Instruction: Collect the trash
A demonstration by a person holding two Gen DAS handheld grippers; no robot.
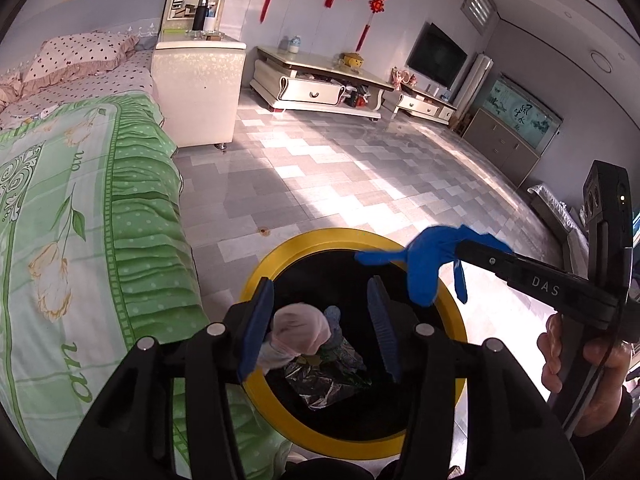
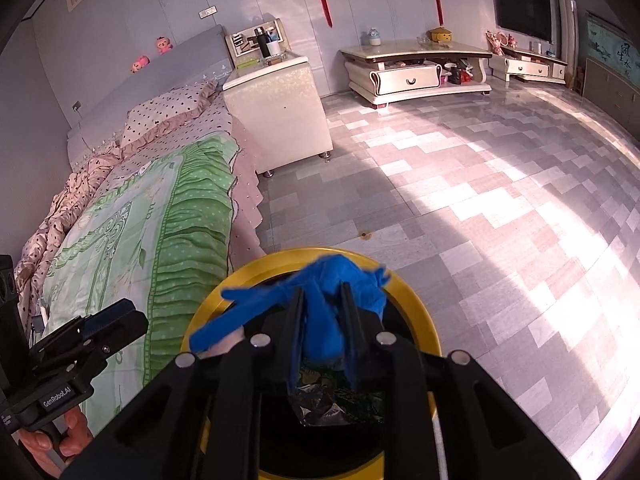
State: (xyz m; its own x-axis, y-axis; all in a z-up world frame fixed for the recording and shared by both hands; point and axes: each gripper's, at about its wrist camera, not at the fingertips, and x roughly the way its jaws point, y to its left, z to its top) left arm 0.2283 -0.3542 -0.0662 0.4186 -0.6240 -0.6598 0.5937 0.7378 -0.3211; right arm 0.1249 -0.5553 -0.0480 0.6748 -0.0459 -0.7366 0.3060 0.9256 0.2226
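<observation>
A round bin with a yellow rim (image 1: pixel 280 252) (image 2: pixel 416 308) stands on the tiled floor beside the bed. My left gripper (image 1: pixel 320 284) (image 2: pixel 120 312) is open above the bin's mouth. A crumpled pink piece (image 1: pixel 300 330) shows between its fingers without touching the pads, down inside the bin above a shiny foil wrapper (image 1: pixel 324 384) (image 2: pixel 332 404). My right gripper (image 1: pixel 460 246) (image 2: pixel 323 292) reaches in over the rim from the right, pinching a blue glove (image 1: pixel 424 256) (image 2: pixel 340 276) that dangles over the bin.
A bed with a green quilt (image 1: pixel 100 240) (image 2: pixel 160 240) lies close to the bin's left. A white nightstand (image 1: pixel 200 92) and a low TV cabinet (image 1: pixel 320 84) stand against the far wall. Sunlit tiled floor (image 1: pixel 360 168) stretches beyond the bin.
</observation>
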